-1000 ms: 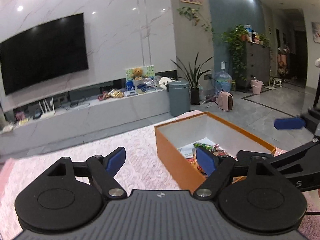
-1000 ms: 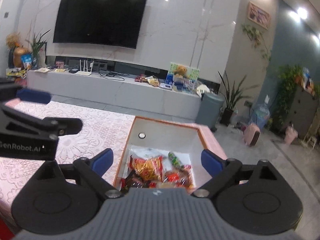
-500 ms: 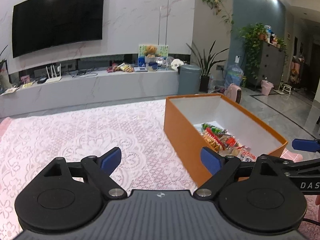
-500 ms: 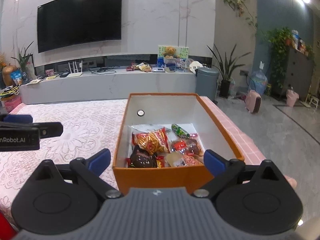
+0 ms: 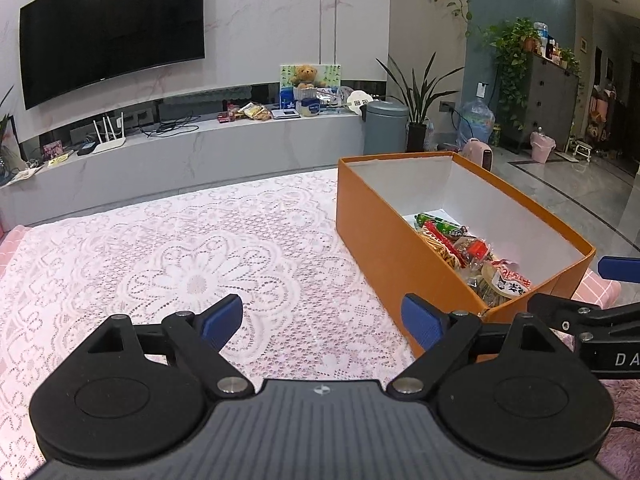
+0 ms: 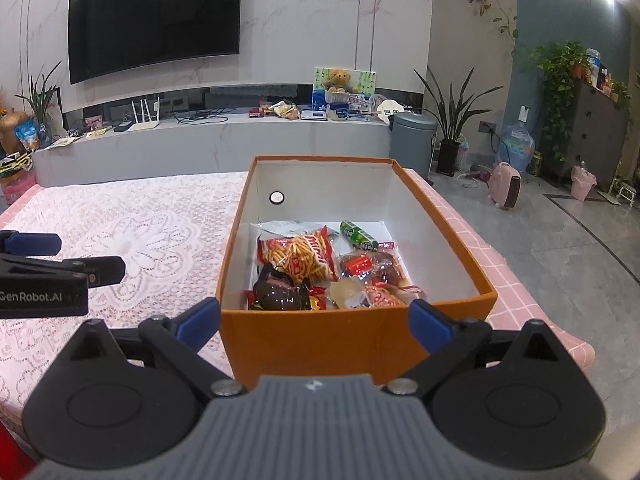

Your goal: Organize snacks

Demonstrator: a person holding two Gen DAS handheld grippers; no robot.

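An orange box (image 6: 356,340) with white inner walls stands on the lace-covered table (image 6: 132,232). Several snack packets (image 6: 308,256) lie in its near half: a red fries bag, a green roll, a dark brown packet. The box also shows in the left wrist view (image 5: 380,248), with the snacks (image 5: 464,252) inside. My right gripper (image 6: 316,322) is open and empty, just in front of the box's near wall. My left gripper (image 5: 322,318) is open and empty over the lace cloth, left of the box. Each gripper shows at the edge of the other's view.
The table's pink right edge (image 6: 540,300) drops off beside the box. Beyond the table are a grey TV bench (image 5: 200,148) with clutter, a grey bin (image 5: 386,124), plants and a tiled floor.
Both views have tilted down and pulled back toward the table. The box now sits lower and closer in each view. Both grippers stayed open and empty.
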